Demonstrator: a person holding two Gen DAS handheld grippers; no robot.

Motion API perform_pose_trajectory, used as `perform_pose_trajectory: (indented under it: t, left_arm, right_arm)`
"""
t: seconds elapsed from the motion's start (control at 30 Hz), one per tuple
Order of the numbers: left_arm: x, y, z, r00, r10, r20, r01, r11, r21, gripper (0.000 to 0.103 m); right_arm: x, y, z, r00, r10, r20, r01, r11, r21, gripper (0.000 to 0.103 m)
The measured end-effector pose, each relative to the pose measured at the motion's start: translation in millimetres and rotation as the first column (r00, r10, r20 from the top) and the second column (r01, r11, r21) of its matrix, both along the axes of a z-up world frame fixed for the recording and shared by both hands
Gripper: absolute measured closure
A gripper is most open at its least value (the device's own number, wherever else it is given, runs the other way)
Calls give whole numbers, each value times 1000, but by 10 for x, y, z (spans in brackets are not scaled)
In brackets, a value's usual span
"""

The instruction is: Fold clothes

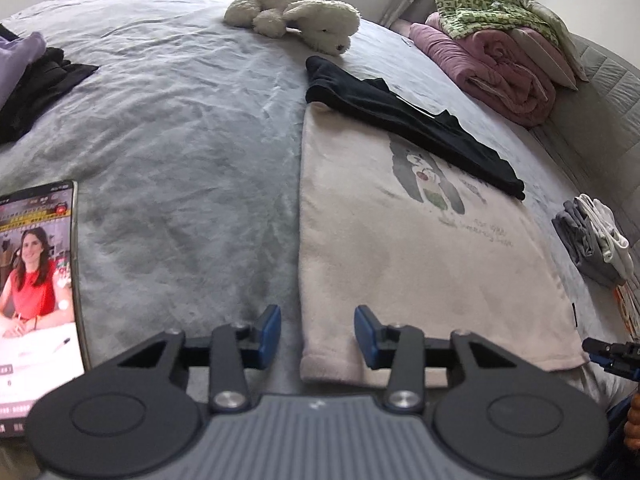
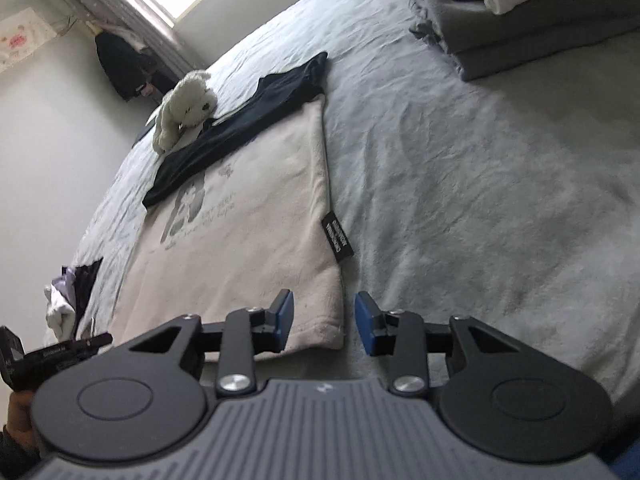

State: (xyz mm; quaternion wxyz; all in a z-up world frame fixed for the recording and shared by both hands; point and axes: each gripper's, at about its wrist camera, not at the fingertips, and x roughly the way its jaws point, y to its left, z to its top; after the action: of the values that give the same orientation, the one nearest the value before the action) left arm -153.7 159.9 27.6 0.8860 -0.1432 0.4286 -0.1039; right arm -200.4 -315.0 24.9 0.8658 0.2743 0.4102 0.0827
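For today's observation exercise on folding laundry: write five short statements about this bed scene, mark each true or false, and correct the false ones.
1. A black garment lies across the far end of the cream sweatshirt. True.
2. The white plush dog sits on the sweatshirt's print. False: it lies beyond it, on the grey bedspread.
3. The left gripper straddles the sweatshirt's near corner, jaws open. True.
4. The right gripper clamps the black label. False: open, label ahead.
5. The phone screen is dark. False: it is lit.

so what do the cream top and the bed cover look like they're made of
Cream printed top: seemingly soft brushed fleece or cotton jersey, matte, with a fuzzy nap and a thick rolled hem. Pale grey-blue bed cover: probably plush velvety fabric, showing a slight sheen and fine crinkled shading.
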Motion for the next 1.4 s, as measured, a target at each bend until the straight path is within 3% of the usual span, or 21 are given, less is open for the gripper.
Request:
perform_pose_trajectory:
  t: [0.03,0.07,0.17,0.53,0.7,1.17,1.4]
  left_arm:
    - [3,-4,-4,1000,-11,-3,11,1000,-9,71]
    - [5,-8,-8,1000,-22,-6,22,1000,-18,89]
    - [-4,-40,9,999,-54,4,54,999,-8,97]
    - [-84,38,420,995,-84,54,87,994,-70,99]
    - [-244,-112,488,991,-123,52,123,992,-4,99]
    - [-688,-264,691,981,-193,23,192,980,54,99]
    - [-465,-373,478,990,-134,-43,137,985,101,99]
  right_arm:
    - [4,6,-12,1000,7,-5,-7,1000,0,75]
    - [6,9,-25,1000,13,-11,-13,1000,2,78]
    - [4,23,-37,1000,12,-19,-13,1000,-16,91]
    - [-133,-138,343,996,-19,82,14,998,60,94]
    - [-210,-177,496,995,-14,97,11,999,35,94]
    - [-584,-276,730,995,-12,98,12,1000,-8,94]
    - [-429,-118,633,998,33,57,-28,996,-84,94]
